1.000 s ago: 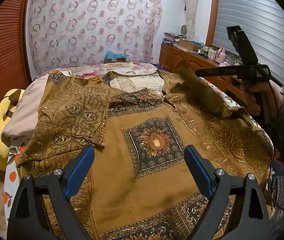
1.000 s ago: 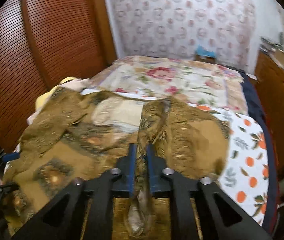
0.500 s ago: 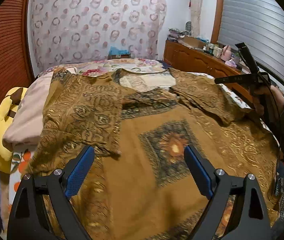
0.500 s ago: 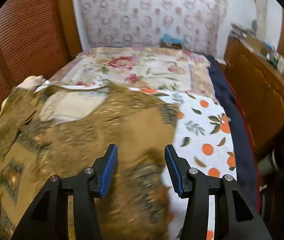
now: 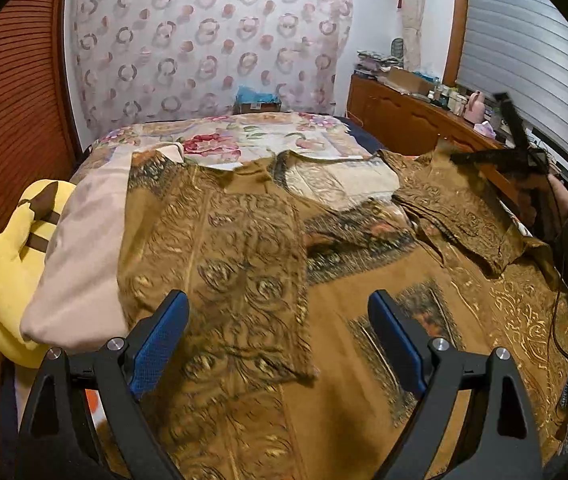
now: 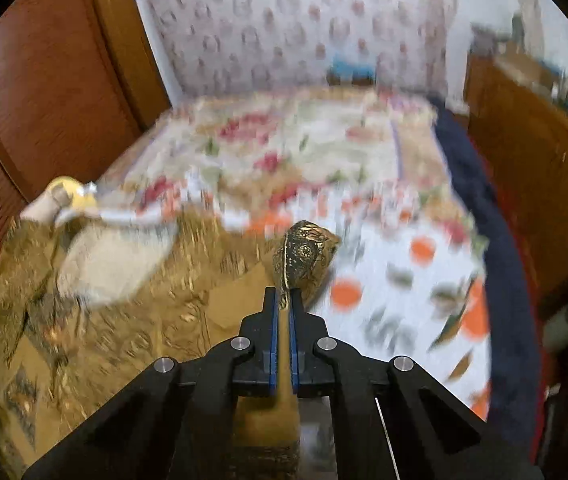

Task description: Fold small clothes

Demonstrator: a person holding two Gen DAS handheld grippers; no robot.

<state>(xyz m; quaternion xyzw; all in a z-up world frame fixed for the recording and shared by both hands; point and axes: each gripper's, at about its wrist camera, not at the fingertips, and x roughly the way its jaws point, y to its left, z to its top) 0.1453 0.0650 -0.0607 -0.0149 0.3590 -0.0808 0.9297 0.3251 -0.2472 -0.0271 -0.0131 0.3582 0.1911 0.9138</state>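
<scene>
A brown and gold patterned garment (image 5: 324, 340) lies spread on the bed, and the blurred right wrist view shows it too (image 6: 123, 320). Its left sleeve (image 5: 235, 264) lies folded inward over the body, and so does the right sleeve (image 5: 456, 216). My left gripper (image 5: 277, 300) hovers open over the folded left sleeve, nothing between its fingers. My right gripper (image 6: 282, 300) is shut on a bunched fold of the garment's edge (image 6: 304, 256) at its far right side. In the left wrist view that gripper (image 5: 456, 158) is held by a hand (image 5: 560, 196).
A yellow plush toy (image 5: 7, 264) and a pale pillow (image 5: 79, 248) lie at the bed's left edge. A floral bedspread (image 5: 251, 136) covers the far end, an orange-print sheet (image 6: 404, 280) the right. A cluttered wooden dresser (image 5: 404, 120) stands to the right.
The right gripper let go of the raised right sleeve, which now lies folded inward, opened, then shut on the garment's right edge. The left gripper moved forward over the left sleeve.
</scene>
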